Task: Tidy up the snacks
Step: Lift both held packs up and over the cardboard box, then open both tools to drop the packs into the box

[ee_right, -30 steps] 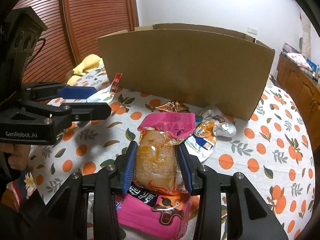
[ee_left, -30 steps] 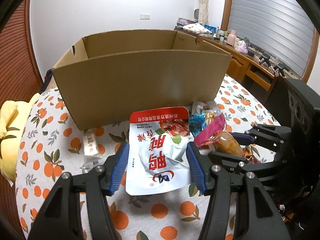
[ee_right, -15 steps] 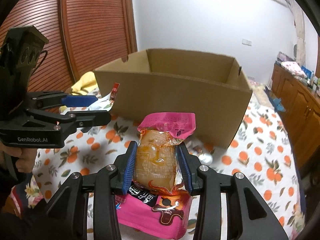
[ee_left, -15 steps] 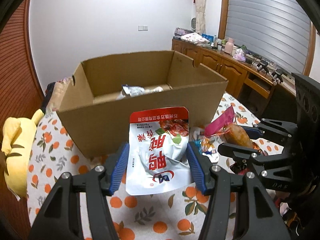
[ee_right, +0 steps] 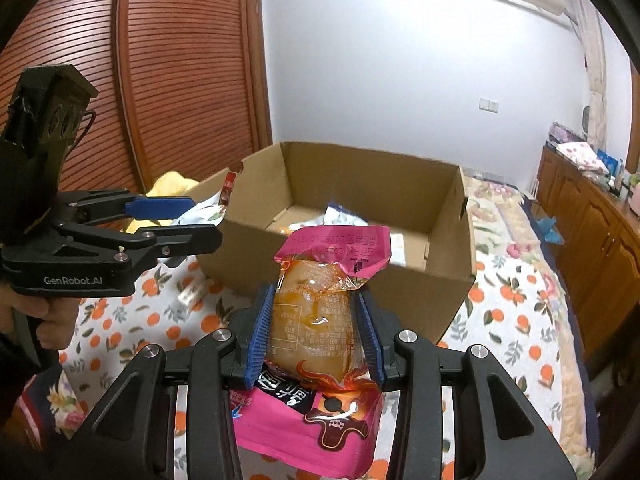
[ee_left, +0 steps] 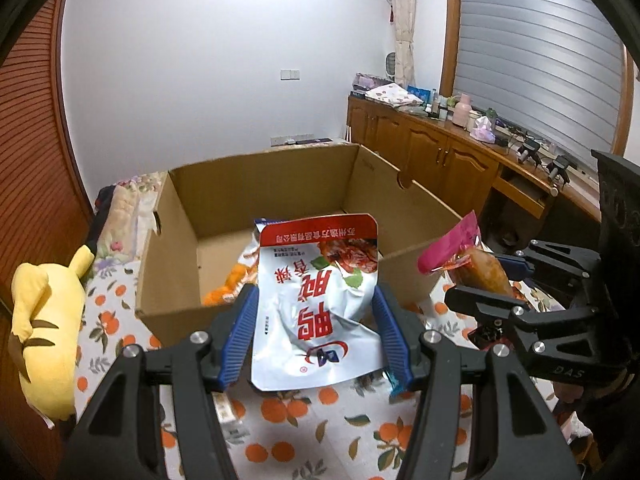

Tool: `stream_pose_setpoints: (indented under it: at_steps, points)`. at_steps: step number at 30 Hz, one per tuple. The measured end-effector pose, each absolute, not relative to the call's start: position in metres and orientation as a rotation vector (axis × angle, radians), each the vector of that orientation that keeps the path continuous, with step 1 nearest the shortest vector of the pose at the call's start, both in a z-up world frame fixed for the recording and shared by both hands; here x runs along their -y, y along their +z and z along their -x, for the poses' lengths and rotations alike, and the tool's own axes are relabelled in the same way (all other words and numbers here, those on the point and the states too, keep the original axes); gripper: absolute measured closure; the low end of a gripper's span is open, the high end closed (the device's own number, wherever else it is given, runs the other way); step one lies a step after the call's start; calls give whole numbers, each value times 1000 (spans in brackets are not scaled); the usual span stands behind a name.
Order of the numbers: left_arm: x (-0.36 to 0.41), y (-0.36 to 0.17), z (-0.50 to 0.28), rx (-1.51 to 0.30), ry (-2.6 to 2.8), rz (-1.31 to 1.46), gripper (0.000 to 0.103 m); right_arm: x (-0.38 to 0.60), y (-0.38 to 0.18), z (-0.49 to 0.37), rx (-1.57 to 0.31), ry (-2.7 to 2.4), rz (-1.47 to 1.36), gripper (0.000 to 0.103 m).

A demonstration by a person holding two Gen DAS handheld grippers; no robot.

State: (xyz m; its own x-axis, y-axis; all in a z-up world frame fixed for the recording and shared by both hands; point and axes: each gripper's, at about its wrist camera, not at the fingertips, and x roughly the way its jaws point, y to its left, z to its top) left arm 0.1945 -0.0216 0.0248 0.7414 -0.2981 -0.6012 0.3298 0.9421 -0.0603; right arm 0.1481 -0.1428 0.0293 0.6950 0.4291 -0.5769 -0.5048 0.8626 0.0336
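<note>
My left tool [ee_left: 316,322] pinched the white-and-red pouch [ee_left: 318,304] above the cardboard box [ee_left: 276,184], near its front wall; my right tool [ee_right: 316,328] clamped the pink-topped snack pack [ee_right: 316,312] just short of it. Packets lay inside; a yellow plush toy [ee_left: 48,328] sat left.

The box [ee_left: 256,184] is plain brown cardboard. The cloth [ee_left: 280,432] under it is white, printed with orange fruit and green leaves. The pouch [ee_left: 316,312] in the left gripper [ee_left: 316,332] is silver-white with a red top band, red characters and a red-and-green food picture. The packet [ee_right: 316,320] in the right gripper [ee_right: 316,336] is clear amber with a pink top and pink bottom. Both grippers are black with blue ribbed pads [ee_left: 240,332]. The soft toy [ee_left: 44,336] at the cloth's left edge is yellow with brown marks.
</note>
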Motion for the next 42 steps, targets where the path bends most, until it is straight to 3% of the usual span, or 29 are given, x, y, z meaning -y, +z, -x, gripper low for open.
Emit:
stream_pose_setpoints:
  at_steps: [15,42]
  points:
    - [26,38,-233,-651,-323,-68,46,136,38,-187,-629,521,146,62]
    - [3,9,-308,-742,-305,-68,42,128,36,-268,-664,549,100,62]
